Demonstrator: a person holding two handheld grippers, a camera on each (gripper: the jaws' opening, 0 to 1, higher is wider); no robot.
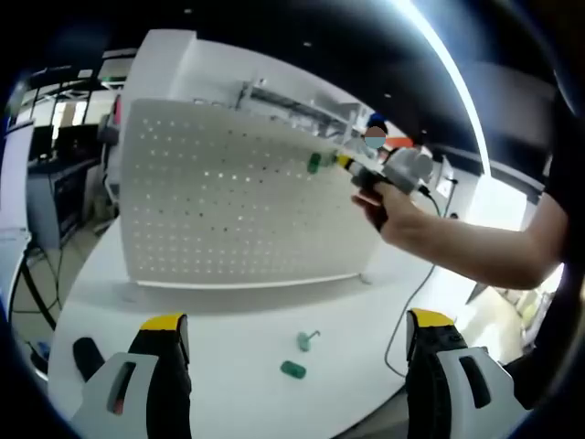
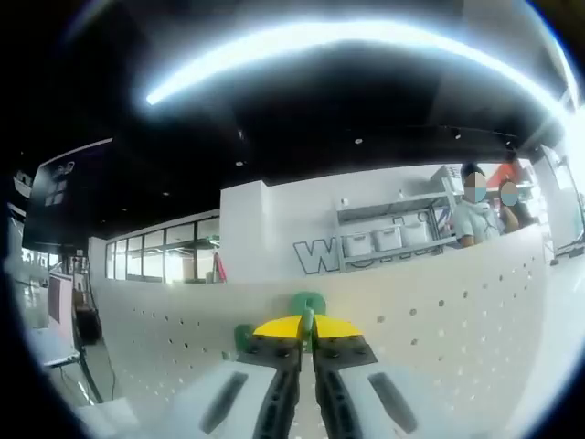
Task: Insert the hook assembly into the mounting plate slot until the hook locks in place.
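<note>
right gripper (image 2: 308, 340) jaws pinched tight on green hook (image 2: 307, 305), tip poking fwd just off the pegboard (image 2: 475, 311) face, upper rows, axis roughly square to it. left gripper (image 1: 302, 334) jaws wide, empty, low over table (image 1: 228, 320); two spare green hooks (image 1: 300, 355) lying there.

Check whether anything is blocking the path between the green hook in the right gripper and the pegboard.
Nothing visible blocks it. The right gripper is shut on the green hook, held right at the face of the white pegboard, with only bare perforated panel beside it. Two spare green hooks lie on the table, well below.
</note>
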